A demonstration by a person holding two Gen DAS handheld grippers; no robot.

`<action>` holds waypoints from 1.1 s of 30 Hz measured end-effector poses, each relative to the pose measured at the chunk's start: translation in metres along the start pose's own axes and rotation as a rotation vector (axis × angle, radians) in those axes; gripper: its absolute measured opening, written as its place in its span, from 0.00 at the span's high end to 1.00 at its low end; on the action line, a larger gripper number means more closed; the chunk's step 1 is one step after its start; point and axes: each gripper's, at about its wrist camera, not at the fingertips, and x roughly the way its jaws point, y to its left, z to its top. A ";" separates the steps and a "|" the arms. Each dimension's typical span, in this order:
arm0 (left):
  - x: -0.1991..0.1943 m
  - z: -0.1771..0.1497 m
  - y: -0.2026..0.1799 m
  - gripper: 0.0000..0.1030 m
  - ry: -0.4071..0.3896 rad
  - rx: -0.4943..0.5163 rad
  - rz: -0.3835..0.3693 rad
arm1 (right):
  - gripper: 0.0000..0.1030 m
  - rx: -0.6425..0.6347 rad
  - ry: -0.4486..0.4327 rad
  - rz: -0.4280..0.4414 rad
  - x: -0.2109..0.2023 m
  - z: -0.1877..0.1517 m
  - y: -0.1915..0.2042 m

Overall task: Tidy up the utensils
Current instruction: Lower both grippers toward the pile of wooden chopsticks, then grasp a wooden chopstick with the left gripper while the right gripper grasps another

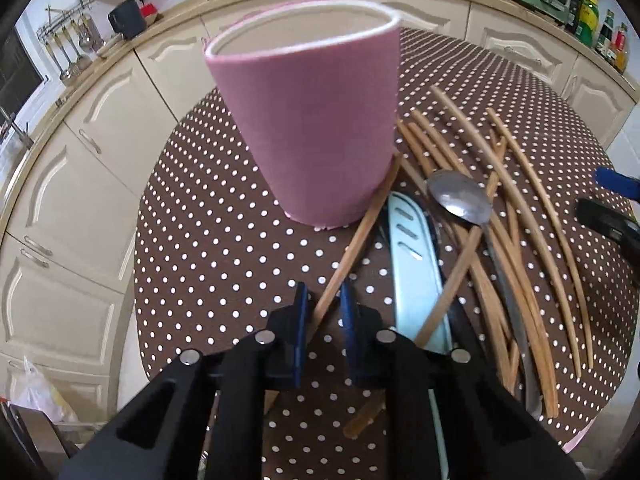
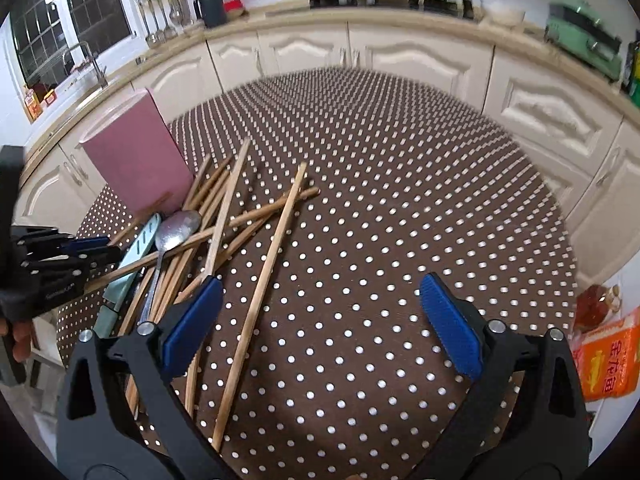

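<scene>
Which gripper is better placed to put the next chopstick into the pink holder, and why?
Probably the left. The left gripper is nearly closed around a chopstick lying right beside the pink holder. The right gripper is wide open over bare tablecloth, farther from the holder.

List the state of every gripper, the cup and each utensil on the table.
left gripper: shut on a chopstick.
right gripper: open, empty.
pink cup: upright on the table.
spoon: lying bowl up on the pile.
knife: flat, under chopsticks.
loose chopsticks: scattered, crossed.
</scene>
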 end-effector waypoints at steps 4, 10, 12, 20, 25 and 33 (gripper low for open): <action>-0.020 -0.008 -0.007 0.90 -0.044 0.021 -0.011 | 0.33 0.010 0.080 0.026 0.015 0.014 0.001; -0.048 -0.018 -0.012 0.94 -0.095 0.032 -0.037 | 0.63 -0.043 0.177 -0.006 0.030 0.037 0.010; -0.057 -0.020 -0.013 0.94 -0.114 0.030 -0.045 | 0.70 -0.065 0.200 -0.017 0.035 0.044 0.011; -0.096 -0.022 -0.014 0.95 -0.194 0.026 -0.067 | 0.94 0.002 0.199 0.080 0.034 0.059 -0.021; -0.127 -0.016 -0.009 0.95 -0.272 -0.019 -0.124 | 0.94 0.005 0.107 0.141 0.006 0.064 -0.028; -0.164 -0.007 -0.001 0.95 -0.466 -0.125 -0.151 | 0.94 -0.029 -0.112 0.272 -0.060 0.087 -0.016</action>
